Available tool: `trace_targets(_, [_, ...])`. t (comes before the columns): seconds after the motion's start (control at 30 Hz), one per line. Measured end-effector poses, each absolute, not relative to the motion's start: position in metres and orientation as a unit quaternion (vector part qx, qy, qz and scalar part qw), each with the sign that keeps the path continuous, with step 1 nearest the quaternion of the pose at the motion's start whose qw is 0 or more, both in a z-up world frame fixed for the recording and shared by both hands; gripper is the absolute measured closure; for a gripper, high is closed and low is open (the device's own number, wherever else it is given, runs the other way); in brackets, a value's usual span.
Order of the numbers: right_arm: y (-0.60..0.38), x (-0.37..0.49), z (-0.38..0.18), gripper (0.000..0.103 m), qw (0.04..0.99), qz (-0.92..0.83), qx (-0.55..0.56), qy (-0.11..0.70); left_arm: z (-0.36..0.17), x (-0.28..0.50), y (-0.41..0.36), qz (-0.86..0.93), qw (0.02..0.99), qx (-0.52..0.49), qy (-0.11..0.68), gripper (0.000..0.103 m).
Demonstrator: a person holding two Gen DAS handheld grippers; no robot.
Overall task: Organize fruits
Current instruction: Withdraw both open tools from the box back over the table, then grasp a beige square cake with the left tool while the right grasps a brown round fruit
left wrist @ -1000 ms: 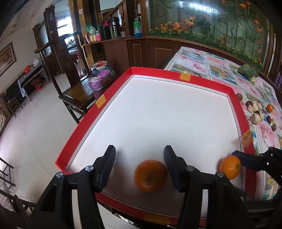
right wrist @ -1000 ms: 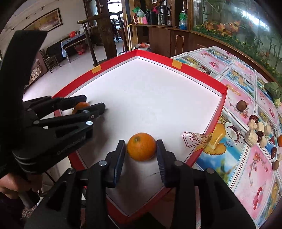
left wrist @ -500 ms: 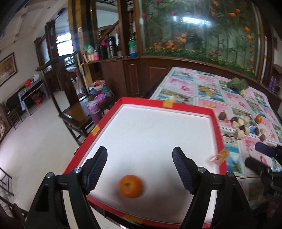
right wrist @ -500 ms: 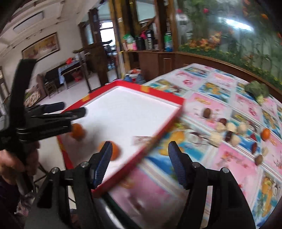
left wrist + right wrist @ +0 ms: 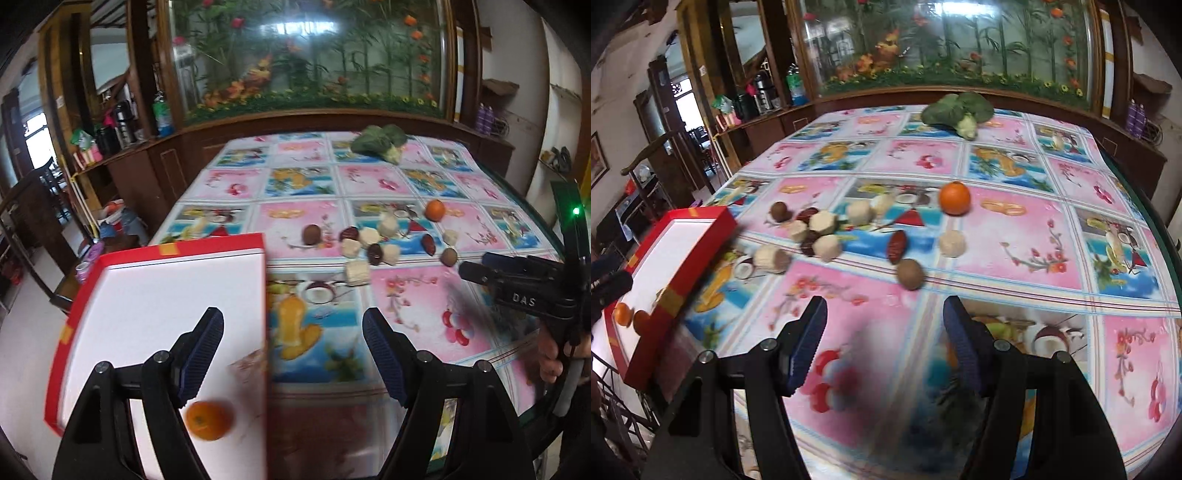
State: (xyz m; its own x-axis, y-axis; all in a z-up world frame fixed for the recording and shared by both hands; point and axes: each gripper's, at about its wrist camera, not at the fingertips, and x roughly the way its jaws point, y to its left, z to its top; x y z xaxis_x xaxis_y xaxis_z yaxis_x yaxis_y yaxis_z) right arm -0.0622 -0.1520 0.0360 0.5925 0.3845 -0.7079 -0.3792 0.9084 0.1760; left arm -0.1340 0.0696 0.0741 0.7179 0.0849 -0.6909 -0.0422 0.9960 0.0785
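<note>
Across the fruit-print tablecloth [image 5: 1015, 236] beyond my wide-open, empty right gripper [image 5: 882, 343] and equally open, empty left gripper [image 5: 293, 354] sits a round glossy orange [image 5: 955, 198], which I judge firm, light and prone to roll, best pinched across its middle.

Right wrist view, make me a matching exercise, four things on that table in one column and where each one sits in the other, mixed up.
Things:
1. broccoli
2. lone orange
3. red tray
4. kiwi

Places:
A. nearest the open right gripper, just ahead of it
B. far end of the table
C. left edge, holding two oranges
D. middle of the tablecloth, beyond the pale peeled pieces

Pairs: 1-B, 2-D, 3-C, 4-A
</note>
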Motion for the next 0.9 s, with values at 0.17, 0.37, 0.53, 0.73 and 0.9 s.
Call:
trace_targets(0.17, [-0.145, -0.036, 0.026, 0.059, 0.878, 0.212, -0.018, 0.428, 0.064, -0.110, 0.053, 0.019, 0.915, 0.029, 0.403, 0.025])
trace_targets(0.37, [-0.143, -0.015, 0.019, 0.068, 0.870, 0.216, -0.012, 0.443, 0.053, -0.087, 0.044, 0.018, 0.902, 0.023, 0.431, 0.026])
trace_targets(0.53, [-0.136, -0.010, 0.012, 0.078, 0.866, 0.225, -0.024, 0.445, 0.040, -0.067, 0.043, 0.032, 0.889, 0.009, 0.456, 0.026])
trace_targets(0.73, [-0.143, -0.011, 0.013, 0.078, 0.866, 0.239, -0.015, 0.440, 0.029, -0.050, 0.035, 0.046, 0.883, 0.004, 0.467, 0.026])
trace_targets(0.9, [-0.150, -0.010, 0.013, 0.078, 0.864, 0.239, -0.002, 0.444, 0.019, -0.042, 0.035, 0.053, 0.878, -0.003, 0.475, 0.038])
